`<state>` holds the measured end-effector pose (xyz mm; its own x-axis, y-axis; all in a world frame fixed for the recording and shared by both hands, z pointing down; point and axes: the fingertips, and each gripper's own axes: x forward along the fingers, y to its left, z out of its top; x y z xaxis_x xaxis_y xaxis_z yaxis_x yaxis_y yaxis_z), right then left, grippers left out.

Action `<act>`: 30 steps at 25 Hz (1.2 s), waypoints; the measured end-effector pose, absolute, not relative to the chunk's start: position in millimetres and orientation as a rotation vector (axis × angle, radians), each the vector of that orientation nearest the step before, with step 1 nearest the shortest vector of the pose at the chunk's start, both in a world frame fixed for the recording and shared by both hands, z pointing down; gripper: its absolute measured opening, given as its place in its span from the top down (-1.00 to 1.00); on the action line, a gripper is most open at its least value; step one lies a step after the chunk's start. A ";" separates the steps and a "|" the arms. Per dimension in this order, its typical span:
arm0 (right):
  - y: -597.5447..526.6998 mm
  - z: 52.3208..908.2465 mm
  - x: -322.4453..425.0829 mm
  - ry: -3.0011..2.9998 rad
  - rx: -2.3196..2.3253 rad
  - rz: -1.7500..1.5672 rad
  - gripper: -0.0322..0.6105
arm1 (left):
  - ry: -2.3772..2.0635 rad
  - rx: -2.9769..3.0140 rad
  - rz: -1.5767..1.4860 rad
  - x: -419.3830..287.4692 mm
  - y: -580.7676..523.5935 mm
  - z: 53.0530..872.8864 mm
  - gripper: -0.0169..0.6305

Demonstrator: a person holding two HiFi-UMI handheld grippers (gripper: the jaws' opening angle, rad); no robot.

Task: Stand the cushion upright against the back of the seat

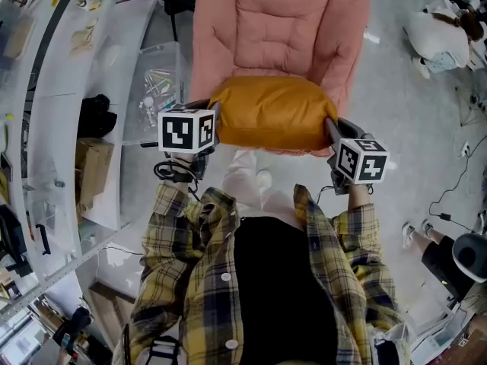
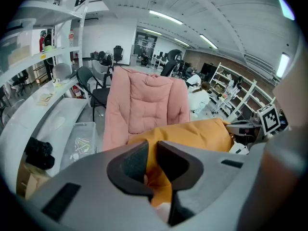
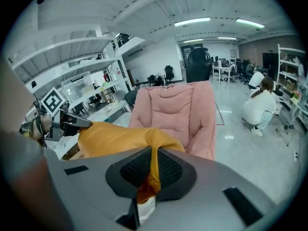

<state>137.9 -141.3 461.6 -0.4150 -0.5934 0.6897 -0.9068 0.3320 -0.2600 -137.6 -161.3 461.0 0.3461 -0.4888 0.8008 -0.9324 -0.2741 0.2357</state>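
Mostly, orange cushion (image 1: 270,112) hides the base of pink seat (image 1: 281,21).

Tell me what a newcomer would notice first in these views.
First comes the orange cushion, held up between the left tongs and the right tongs, each shut on a pinched end of its cover. Directly beyond it is the pink padded chair, the largest thing in every view. White shelves run along the left of the head view.
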 end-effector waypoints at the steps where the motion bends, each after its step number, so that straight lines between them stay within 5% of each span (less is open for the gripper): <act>1: -151.3 460.2 137.7 -2.124 1.324 0.869 0.80 | -1.243 1.904 0.792 -137.5 -172.1 458.1 0.77; 30: -422.6 467.1 165.2 -2.094 1.660 1.018 0.69 | -1.393 2.078 0.695 -122.2 -453.5 451.2 0.69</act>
<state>165.2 -422.6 467.1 -0.2995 -0.7344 0.6090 -0.9326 0.0908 -0.3492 -122.2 -453.5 451.2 0.3332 -0.6576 0.6757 -0.9353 -0.3211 0.1487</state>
